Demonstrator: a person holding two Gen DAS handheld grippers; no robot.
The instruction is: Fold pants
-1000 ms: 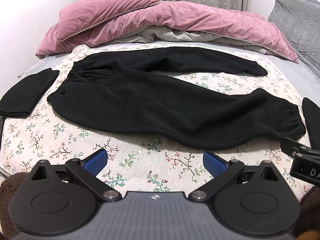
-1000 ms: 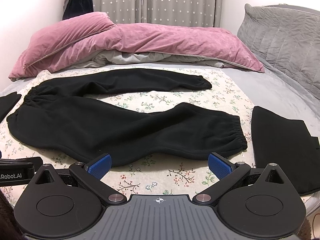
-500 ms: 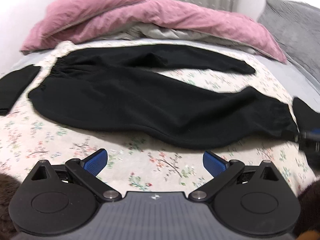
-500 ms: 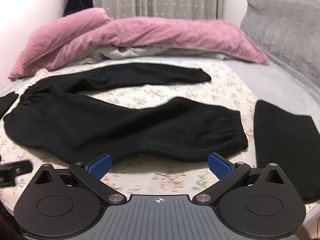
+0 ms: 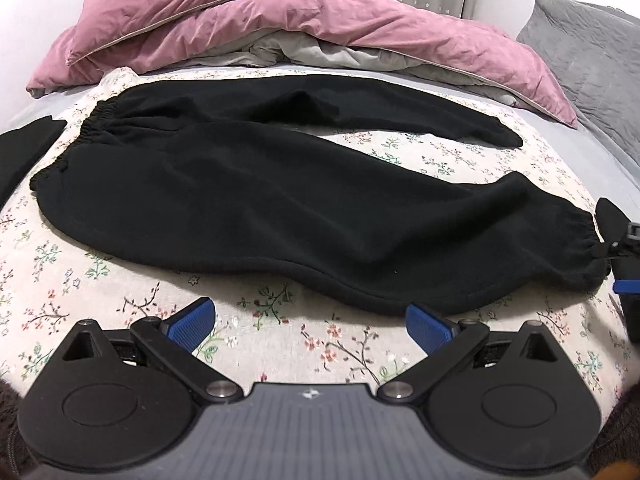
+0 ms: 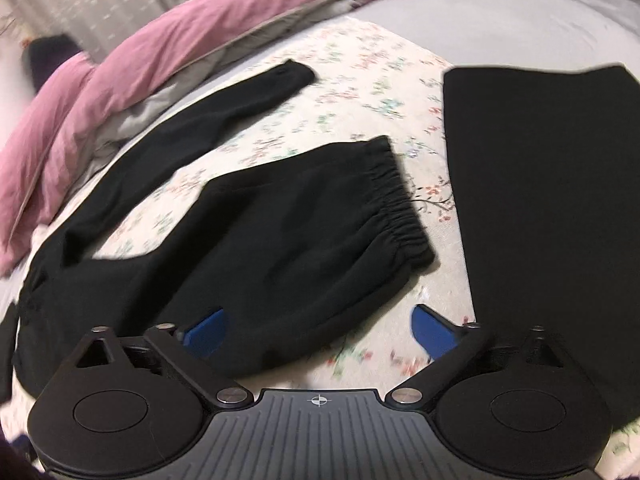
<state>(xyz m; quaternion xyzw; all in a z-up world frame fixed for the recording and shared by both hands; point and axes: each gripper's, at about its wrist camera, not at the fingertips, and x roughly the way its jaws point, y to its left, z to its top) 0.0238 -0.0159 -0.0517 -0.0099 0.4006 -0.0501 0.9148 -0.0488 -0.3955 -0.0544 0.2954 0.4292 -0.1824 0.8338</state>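
Observation:
Black pants [image 5: 248,200] lie spread flat on the floral sheet [image 5: 120,280], waistband at the left, legs apart and running right. My left gripper [image 5: 310,324] is open and empty, just short of the near leg's lower edge. My right gripper [image 6: 318,326] is open and low over the near leg's elastic cuff [image 6: 396,208]; its left fingertip is partly hidden behind the cloth. The far leg [image 6: 192,120] ends higher up. The right gripper also shows at the right edge of the left wrist view [image 5: 628,276], beside the cuff.
A folded black garment [image 6: 552,208] lies right of the cuff. Another folded black piece [image 5: 24,148] lies at the left. A pink duvet and pillow [image 5: 280,12] are piled at the back, and a grey pillow [image 5: 592,40] stands at the back right.
Both grippers have moved forward toward the pants. The right gripper has dropped, swung right and tilted over the near cuff. Both stay open.

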